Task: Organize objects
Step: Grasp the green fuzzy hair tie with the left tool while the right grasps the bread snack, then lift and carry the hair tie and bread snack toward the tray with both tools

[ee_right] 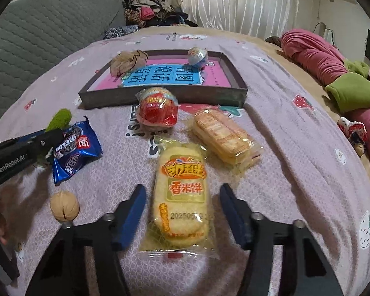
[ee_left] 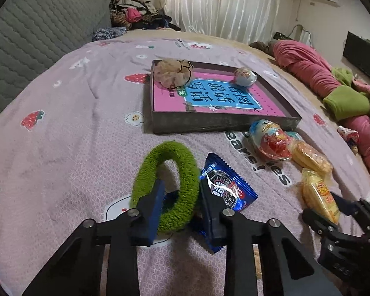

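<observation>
While both grippers grasp, the left gripper point(ee_left: 178, 192) jaws pinch the green scrunchie point(ee_left: 166, 172); the right gripper point(ee_right: 182, 212) jaws narrow around the rice cracker packet point(ee_right: 180, 192), seemingly untouched. Next, lift both into the tray point(ee_left: 209, 123) beyond.

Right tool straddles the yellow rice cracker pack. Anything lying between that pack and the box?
Yes. The red-topped snack pack lies between the rice cracker pack and the near wall of the box, a second cracker pack just right of that line. Nothing separates the right tool from its pack.
</observation>
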### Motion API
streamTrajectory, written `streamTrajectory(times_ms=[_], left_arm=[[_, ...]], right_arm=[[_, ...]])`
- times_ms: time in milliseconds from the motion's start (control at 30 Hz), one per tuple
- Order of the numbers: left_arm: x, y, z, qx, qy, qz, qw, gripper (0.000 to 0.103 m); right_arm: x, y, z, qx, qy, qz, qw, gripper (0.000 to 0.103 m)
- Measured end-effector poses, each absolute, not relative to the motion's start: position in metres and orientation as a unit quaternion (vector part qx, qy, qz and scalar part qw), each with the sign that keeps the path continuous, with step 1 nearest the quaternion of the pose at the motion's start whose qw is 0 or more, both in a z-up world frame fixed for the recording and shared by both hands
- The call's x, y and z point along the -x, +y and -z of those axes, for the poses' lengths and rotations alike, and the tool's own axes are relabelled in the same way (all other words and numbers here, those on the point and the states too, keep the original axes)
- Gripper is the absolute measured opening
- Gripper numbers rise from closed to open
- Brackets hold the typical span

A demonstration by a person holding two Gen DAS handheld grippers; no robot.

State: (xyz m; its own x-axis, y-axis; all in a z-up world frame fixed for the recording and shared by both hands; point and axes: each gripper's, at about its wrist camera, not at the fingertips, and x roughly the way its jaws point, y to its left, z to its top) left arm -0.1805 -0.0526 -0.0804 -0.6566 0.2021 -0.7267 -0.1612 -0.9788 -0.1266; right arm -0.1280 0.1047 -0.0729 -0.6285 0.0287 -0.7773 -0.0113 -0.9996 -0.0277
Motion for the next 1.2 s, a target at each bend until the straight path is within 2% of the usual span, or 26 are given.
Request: streamTrajectory(times_ms=[100,200,667,1200], left_arm=[[0.180,-0.053,0.081,0.404,-0.032,-0.908,0.109,0.014],[0.180,-0.053,0.081,0.405,-0.031,-0.907,0.112,0.013],[0.160,-0.036,0.074,0.393,-0.019,-0.911,0.125,0.012],[0.119,-0.034,0.051,0.367,-0.019,-0.924,0.104,0.012]], right_arm=[[0.128,0.101,0.075,0.430,-0.015,-0.903,0.003,0.044],[0.126,0.099,0.073,0.425,-0.013,-0.905,-0.010,0.040],[0.114,0.104,0.064,0.402,0.026,-0.914,-0.044,0.039],[0.096,0.107,0.041,0.369,0.031,-0.927,-0.063,0.039]])
